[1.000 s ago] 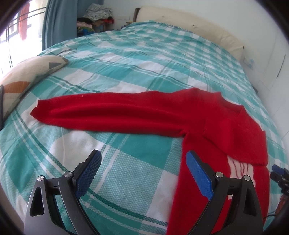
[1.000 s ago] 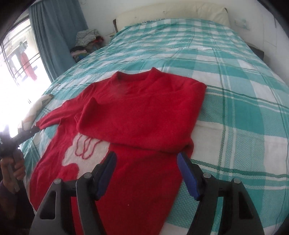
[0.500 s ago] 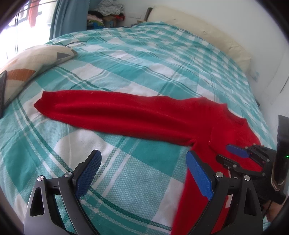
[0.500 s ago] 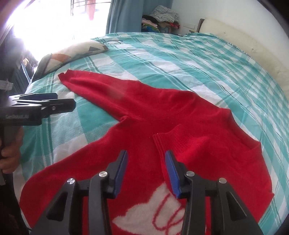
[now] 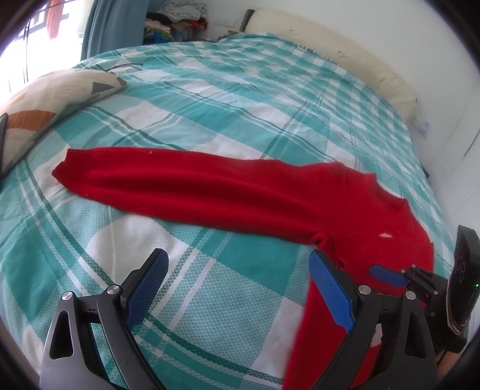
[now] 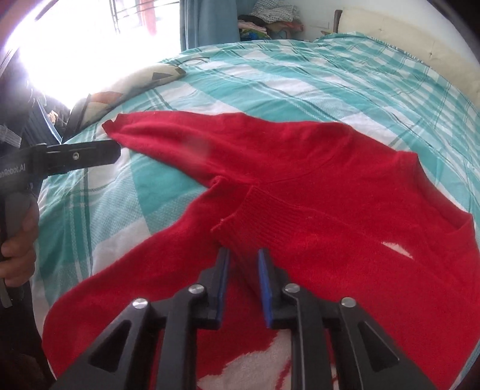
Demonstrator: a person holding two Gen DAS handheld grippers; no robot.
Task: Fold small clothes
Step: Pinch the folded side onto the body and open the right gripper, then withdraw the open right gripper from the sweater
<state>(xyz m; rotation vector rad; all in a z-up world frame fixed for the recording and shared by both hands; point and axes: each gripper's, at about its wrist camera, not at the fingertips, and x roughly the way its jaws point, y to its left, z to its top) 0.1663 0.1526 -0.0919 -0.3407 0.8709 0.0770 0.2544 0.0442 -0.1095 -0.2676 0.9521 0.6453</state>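
A red sweater (image 5: 210, 192) lies flat on the checked bed, one sleeve stretched out to the left. The other sleeve is folded across the chest, and its ribbed cuff (image 6: 255, 222) points toward the right wrist camera. My right gripper (image 6: 243, 255) straddles that cuff; its jaws are opening, the cuff edge lies between the pads, and they do not visibly press on it. It also shows at the right edge of the left wrist view as the right gripper (image 5: 387, 274). My left gripper (image 5: 238, 258) is open above bare sheet, just short of the stretched sleeve, nothing between its fingers.
A patterned pillow (image 5: 51, 99) lies at the bed's left edge beyond the sleeve end. A cream headboard cushion (image 5: 345, 57) runs along the far side by the wall. A pile of clothes (image 5: 180, 18) and a blue curtain stand behind. A person's hand (image 6: 18, 249) holds the left gripper's handle.
My right gripper swung left across the sweater to the folded sleeve's cuff, rolling as it went, and its jaws narrowed around it. The left gripper has hardly moved.
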